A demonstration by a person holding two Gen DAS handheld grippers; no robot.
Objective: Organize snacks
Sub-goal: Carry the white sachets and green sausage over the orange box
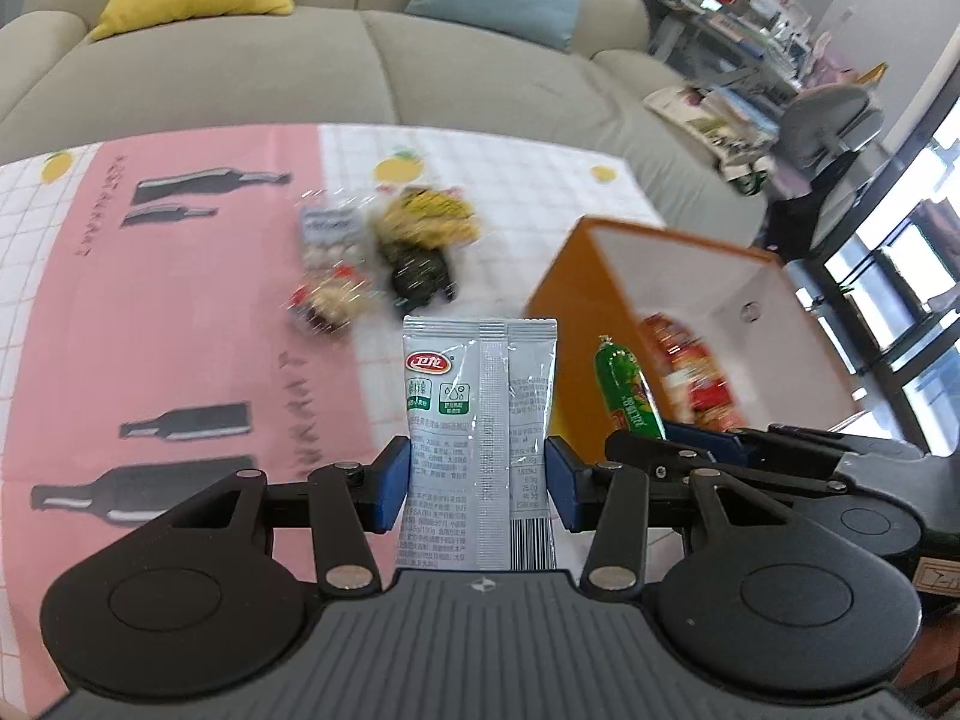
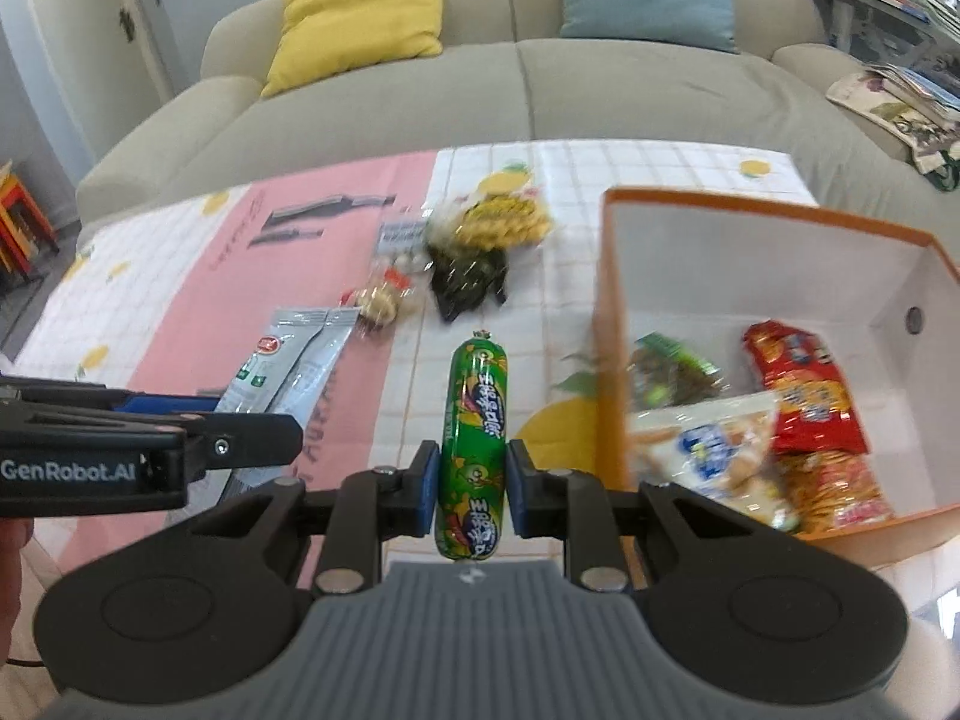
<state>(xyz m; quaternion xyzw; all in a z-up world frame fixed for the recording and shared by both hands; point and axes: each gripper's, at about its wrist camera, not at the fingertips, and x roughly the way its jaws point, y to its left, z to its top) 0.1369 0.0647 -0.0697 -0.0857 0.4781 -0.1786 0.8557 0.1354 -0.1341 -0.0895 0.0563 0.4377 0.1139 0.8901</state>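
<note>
Left gripper (image 1: 478, 480) clamping grey packet (image 1: 480, 420), right gripper (image 2: 471, 480) clamping sausage (image 2: 474, 420); both heading rightward, next releasing into box (image 2: 612, 312).

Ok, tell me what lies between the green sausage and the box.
Nothing: in the right wrist view, only bare tablecloth shows between the sausage and the box.

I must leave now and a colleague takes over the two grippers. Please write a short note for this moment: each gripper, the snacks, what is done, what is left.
Left gripper: shut on the grey packet.
Right gripper: shut on the green sausage.
Orange box: on the right of the table, already holding a red bag and several other snacks.
Left to do: put both held snacks in the box, then the small pile of snacks on the tablecloth.
</note>
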